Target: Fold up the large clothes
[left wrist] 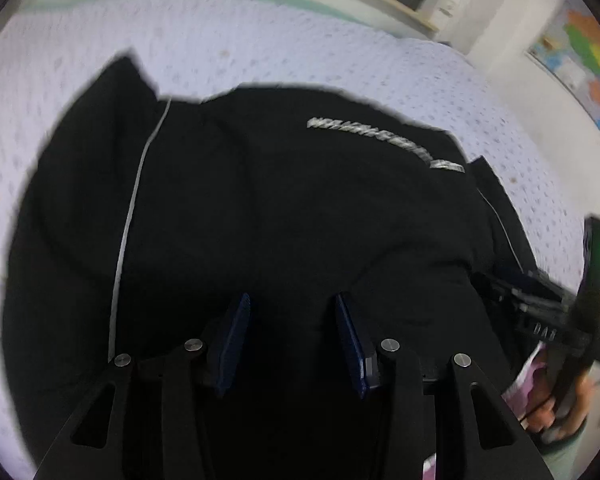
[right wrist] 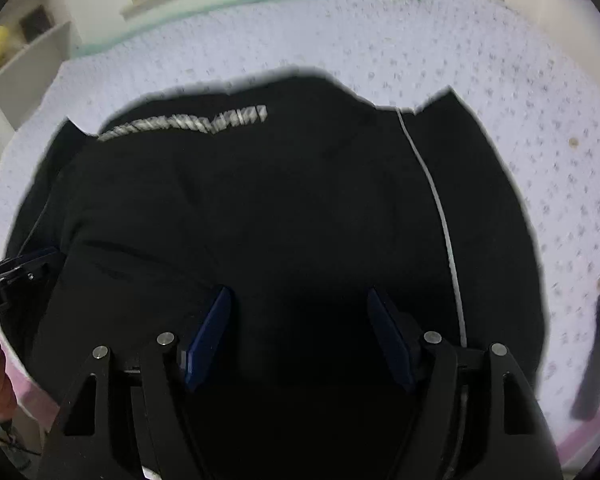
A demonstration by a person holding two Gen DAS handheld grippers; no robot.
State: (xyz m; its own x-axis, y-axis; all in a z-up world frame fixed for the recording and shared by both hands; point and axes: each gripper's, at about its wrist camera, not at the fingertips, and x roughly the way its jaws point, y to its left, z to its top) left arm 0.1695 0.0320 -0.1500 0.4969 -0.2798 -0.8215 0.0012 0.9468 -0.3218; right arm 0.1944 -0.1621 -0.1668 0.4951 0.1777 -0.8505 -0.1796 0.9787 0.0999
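a black garment is spread on a bed covered by a white sheet with a small speckled pattern. in the right wrist view the same garment fills the middle of the bed, with bare sheet visible beyond it toward the far edge and along the right side. a band of blurred white lettering runs across the fabric near its far edge, and a thin white piping line runs down one side; both are seen again from the other side as lettering and piping. the cloth lies with soft wrinkles and one layer is folded over another near the lettering.

the left tool is held above the near part of the garment with its blue-padded fingers spread apart, and nothing is gripped between them. the right tool is likewise held over the dark fabric with its fingers wide apart and nothing between them. whether either tool touches the cloth cannot be told.

a dark flat object lies on the sheet near the bed's right edge. white shelves stand past the bed's far left corner, and a coloured map hangs on the wall beyond its far right corner.
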